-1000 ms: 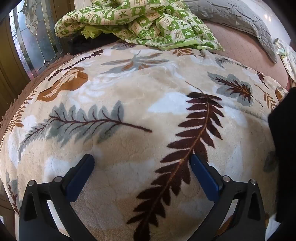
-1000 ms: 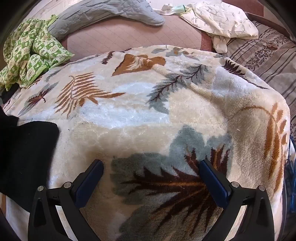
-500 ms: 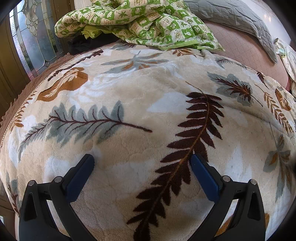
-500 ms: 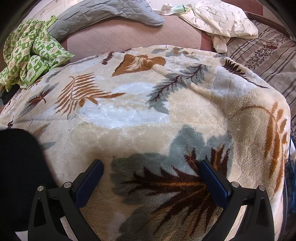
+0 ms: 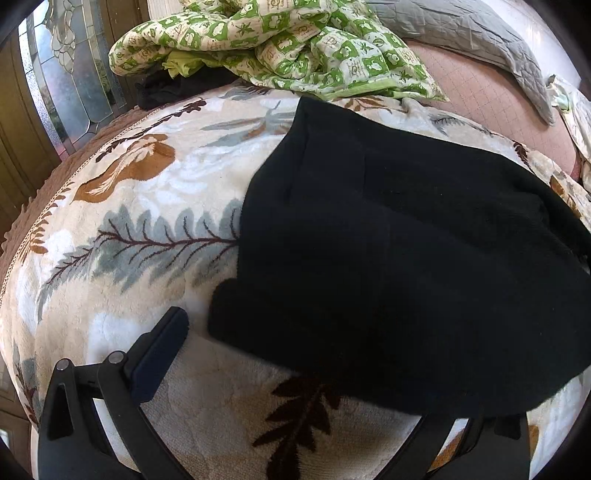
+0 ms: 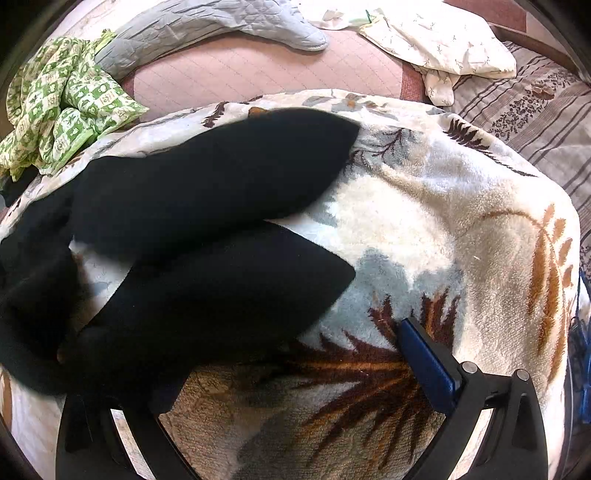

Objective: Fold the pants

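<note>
The black pants cover the right finger of the left hand-held gripper, so only its left finger shows. Same deal on the other side: the pants hide the left finger of the right hand-held gripper. The waist end runs off the frame edge, and the leg edges look blurry.

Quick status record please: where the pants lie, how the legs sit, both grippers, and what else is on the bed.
pants: black pants spread on the leaf-print blanket
legs: two, apart, ends pointing right in right wrist view
left gripper: open, empty, one finger hidden under fabric
right gripper: open, empty, one finger hidden under fabric
clutter: green patterned cloth, grey quilt
</note>
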`<state>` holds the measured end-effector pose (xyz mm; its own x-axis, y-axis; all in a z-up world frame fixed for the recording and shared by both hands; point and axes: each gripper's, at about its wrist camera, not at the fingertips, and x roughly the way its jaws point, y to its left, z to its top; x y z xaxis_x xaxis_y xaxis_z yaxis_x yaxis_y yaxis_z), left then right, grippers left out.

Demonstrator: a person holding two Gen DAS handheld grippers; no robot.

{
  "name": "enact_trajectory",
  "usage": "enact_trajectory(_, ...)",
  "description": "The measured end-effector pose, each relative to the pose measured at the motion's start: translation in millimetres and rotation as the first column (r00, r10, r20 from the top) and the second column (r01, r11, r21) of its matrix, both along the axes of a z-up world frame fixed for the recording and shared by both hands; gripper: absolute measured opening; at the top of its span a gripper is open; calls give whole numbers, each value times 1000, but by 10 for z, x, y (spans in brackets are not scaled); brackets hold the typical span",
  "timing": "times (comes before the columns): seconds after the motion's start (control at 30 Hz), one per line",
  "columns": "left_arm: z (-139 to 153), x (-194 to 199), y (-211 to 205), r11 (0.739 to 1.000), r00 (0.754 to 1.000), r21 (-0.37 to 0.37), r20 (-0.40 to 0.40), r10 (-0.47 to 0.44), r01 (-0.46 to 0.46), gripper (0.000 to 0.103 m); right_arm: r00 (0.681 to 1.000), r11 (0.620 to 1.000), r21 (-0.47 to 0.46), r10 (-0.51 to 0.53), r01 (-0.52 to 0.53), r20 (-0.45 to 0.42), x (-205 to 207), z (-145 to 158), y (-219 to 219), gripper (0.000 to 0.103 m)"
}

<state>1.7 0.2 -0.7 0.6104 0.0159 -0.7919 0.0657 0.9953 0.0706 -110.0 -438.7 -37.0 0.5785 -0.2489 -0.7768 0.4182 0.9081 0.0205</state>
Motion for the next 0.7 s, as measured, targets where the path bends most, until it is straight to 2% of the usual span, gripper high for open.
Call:
enact_trajectory(0.5, 25, -25, -17, 1000, 1000, 1, 3, 3, -3, 103, 1000, 1000, -4, 1, 0, 3, -20, -6, 2, 102)
enact_trajectory(0.7, 103, -52, -24, 1000, 996, 10, -83, -27, 28, 103, 1000, 1000, 4, 6, -6, -2, -28, 21, 4, 102)
